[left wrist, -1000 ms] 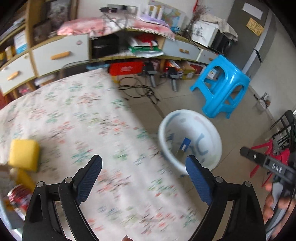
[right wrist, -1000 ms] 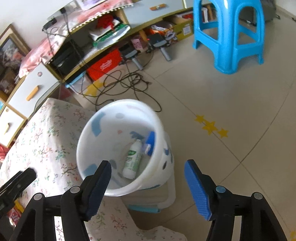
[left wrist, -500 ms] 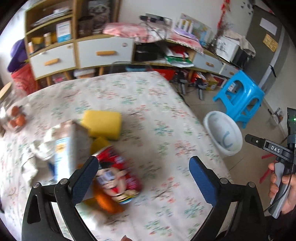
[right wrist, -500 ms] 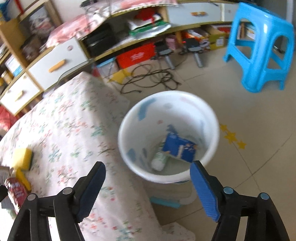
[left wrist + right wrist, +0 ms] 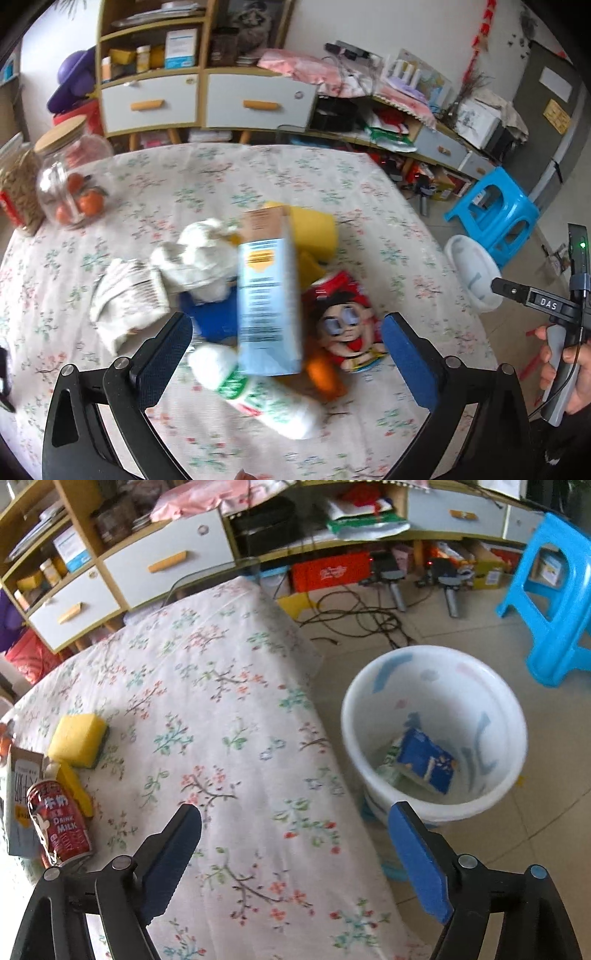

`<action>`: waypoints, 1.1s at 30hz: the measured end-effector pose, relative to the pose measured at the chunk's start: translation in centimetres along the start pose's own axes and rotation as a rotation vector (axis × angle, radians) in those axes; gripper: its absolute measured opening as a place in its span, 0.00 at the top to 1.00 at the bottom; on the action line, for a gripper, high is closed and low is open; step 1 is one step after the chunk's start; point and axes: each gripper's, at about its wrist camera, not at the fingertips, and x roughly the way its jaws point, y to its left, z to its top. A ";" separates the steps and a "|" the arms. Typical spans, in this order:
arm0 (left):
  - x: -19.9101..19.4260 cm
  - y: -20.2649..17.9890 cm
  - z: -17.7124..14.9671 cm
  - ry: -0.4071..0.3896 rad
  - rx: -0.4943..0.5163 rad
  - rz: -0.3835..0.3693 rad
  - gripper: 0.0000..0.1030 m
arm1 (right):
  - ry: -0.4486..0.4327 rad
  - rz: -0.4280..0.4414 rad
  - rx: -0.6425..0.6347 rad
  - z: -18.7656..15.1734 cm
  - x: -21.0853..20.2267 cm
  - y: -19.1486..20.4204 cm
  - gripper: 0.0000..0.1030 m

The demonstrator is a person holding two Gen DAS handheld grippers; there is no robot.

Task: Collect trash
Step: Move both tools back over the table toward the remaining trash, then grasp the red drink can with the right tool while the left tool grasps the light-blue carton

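Note:
A pile of trash lies on the floral table (image 5: pixel 332 173): a light blue carton (image 5: pixel 267 295) standing upright, a red milk can (image 5: pixel 343 321), a white bottle with green print (image 5: pixel 258 395), crumpled white paper (image 5: pixel 195 254) and a blue wrapper (image 5: pixel 218 317). My left gripper (image 5: pixel 288 343) is open and empty, just above the pile. My right gripper (image 5: pixel 295 834) is open and empty, over the table's edge beside the white bin (image 5: pixel 436 686) on the floor. The bin holds a blue box (image 5: pixel 424 760) and a bottle. The can (image 5: pixel 59 823) and carton (image 5: pixel 18 794) also show in the right wrist view.
Yellow sponges (image 5: pixel 314 229) lie behind the pile. A glass jar of oranges (image 5: pixel 70 184) stands at the table's far left. A blue stool (image 5: pixel 554 602) stands past the bin. Cables (image 5: pixel 369 616) lie on the floor before the shelves.
My left gripper swung from the bin side back over the table to the trash pile. My right gripper pulled back from above the bin toward the table edge. A blue box now lies in the bin.

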 end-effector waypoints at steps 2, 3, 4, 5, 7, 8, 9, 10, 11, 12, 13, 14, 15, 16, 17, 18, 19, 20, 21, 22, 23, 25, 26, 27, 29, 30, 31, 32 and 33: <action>0.1 1.5 0.1 0.011 -0.027 0.013 0.00 | 0.004 -0.003 -0.008 0.0 0.3 0.6 0.16; 0.2 2.2 0.2 0.015 -0.042 0.019 0.00 | 0.007 -0.005 -0.013 0.0 0.5 1.1 0.16; 0.2 3.0 0.2 0.019 -0.058 0.023 0.00 | 0.010 -0.005 -0.017 0.1 0.7 1.5 0.16; 0.3 3.8 0.3 0.023 -0.073 0.025 0.00 | 0.014 -0.005 -0.019 0.2 0.9 1.9 0.16; 0.3 5.2 0.2 0.028 -0.101 0.041 0.00 | 0.023 0.001 -0.027 0.3 1.4 2.8 0.16; 0.3 5.7 0.1 0.029 -0.110 0.047 0.00 | 0.029 0.006 -0.033 0.3 1.7 3.3 0.16; 0.3 6.2 0.0 0.030 -0.120 0.056 0.00 | 0.035 0.011 -0.039 0.4 1.9 3.9 0.16; 0.2 6.6 -0.1 0.027 -0.128 0.065 0.00 | 0.041 0.019 -0.048 0.5 2.2 4.6 0.16; 0.2 7.0 -0.2 0.025 -0.132 0.073 0.00 | 0.048 0.030 -0.060 0.4 2.5 5.3 0.15; 0.2 7.3 -0.4 0.027 -0.132 0.082 0.00 | 0.054 0.041 -0.073 0.4 2.8 6.1 0.15; 0.2 7.6 -0.6 0.033 -0.132 0.090 0.00 | 0.060 0.052 -0.086 0.3 3.1 7.0 0.15; 0.2 7.8 -0.7 0.037 -0.131 0.093 0.00 | 0.068 0.067 -0.101 0.2 3.4 8.0 0.15; 0.2 8.1 -0.9 0.040 -0.131 0.096 0.00 | 0.075 0.080 -0.114 0.0 3.6 8.8 0.15; 0.2 8.3 -1.1 0.044 -0.130 0.100 0.00 | 0.083 0.095 -0.126 -0.1 3.9 9.7 0.15; 0.2 8.6 -1.2 0.048 -0.130 0.104 0.00 | 0.094 0.112 -0.141 -0.3 4.2 10.6 0.15; 0.2 8.8 -1.4 0.051 -0.133 0.107 0.00 | 0.102 0.124 -0.152 -0.5 4.4 11.4 0.15; 0.1 9.1 -1.5 0.052 -0.137 0.108 0.00 | 0.112 0.138 -0.164 -0.7 4.6 12.2 0.16; 0.1 9.4 -1.5 0.056 -0.147 0.109 0.00 | 0.121 0.156 -0.176 -0.9 4.9 12.9 0.16; 0.0 9.7 -1.7 0.060 -0.160 0.107 0.00 | 0.127 0.169 -0.183 -1.1 5.0 13.6 0.15; -0.1 10.1 -1.8 0.064 -0.173 0.104 0.00 | 0.135 0.185 -0.193 -1.3 5.3 14.3 0.15; -0.2 10.3 -1.9 0.067 -0.184 0.103 0.00 | 0.140 0.195 -0.200 -1.4 5.4 14.9 0.16; -0.4 10.8 -2.1 0.071 -0.200 0.103 0.00 | 0.149 0.215 -0.212 -1.7 5.7 16.0 0.16; -0.4 11.0 -2.0 0.073 -0.205 0.104 0.00 | 0.156 0.228 -0.220 -1.9 5.9 16.6 0.16; -0.4 11.0 -2.0 0.073 -0.206 0.107 0.00 | 0.161 0.237 -0.226 -2.0 6.0 17.0 0.16; -0.6 11.2 -2.1 0.078 -0.206 0.109 0.00 | 0.170 0.256 -0.240 -2.3 6.4 17.9 0.16; -0.6 11.2 -2.1 0.083 -0.208 0.107 0.00 | 0.176 0.260 -0.248 -2.5 6.6 18.3 0.16; -0.5 11.2 -2.1 0.085 -0.210 0.105 0.00 | 0.180 0.261 -0.255 -2.6 6.7 18.6 0.16; -0.5 11.2 -2.1 0.089 -0.213 0.100 0.00 | 0.184 0.262 -0.262 -2.8 6.9 19.0 0.17; -0.5 11.1 -2.1 0.093 -0.215 0.095 0.00 | 0.186 0.264 -0.267 -2.9 7.0 19.2 0.19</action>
